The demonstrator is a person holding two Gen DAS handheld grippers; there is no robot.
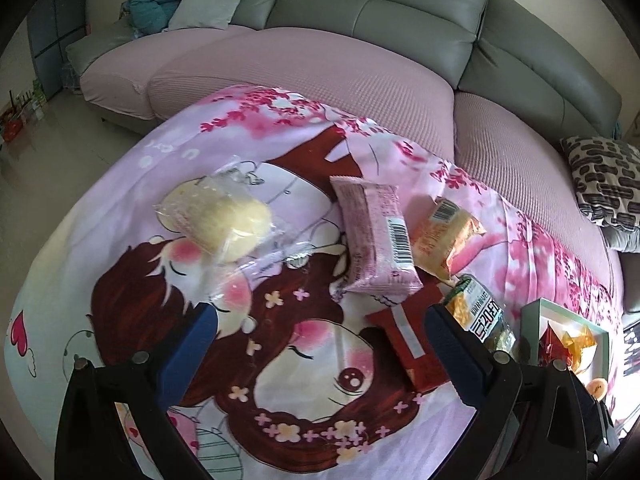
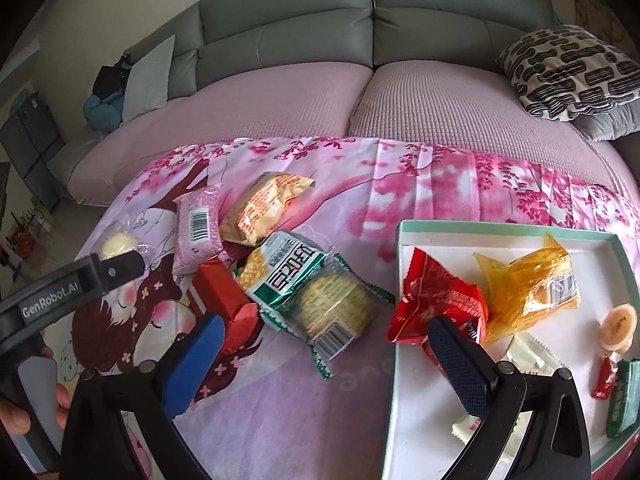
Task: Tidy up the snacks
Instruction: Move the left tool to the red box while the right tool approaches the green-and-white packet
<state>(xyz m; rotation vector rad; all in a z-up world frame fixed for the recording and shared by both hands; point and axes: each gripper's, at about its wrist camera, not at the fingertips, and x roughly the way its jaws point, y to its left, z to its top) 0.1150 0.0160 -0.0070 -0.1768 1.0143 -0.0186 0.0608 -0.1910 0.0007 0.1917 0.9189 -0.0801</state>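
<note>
On right wrist view only, tray (image 2: 404, 264) contents visible, both grippers' jaws wide apart, empty.

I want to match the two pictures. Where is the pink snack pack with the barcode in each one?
Left wrist view: the pink snack pack lies just right of the middle.
Right wrist view: the same pack lies left of the middle.
Shared landmark: the orange packet beside it.

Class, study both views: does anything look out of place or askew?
Yes. The red packet hangs over the tray rim, half out. On the cloth, the green packet lies piled on the red box.
</note>
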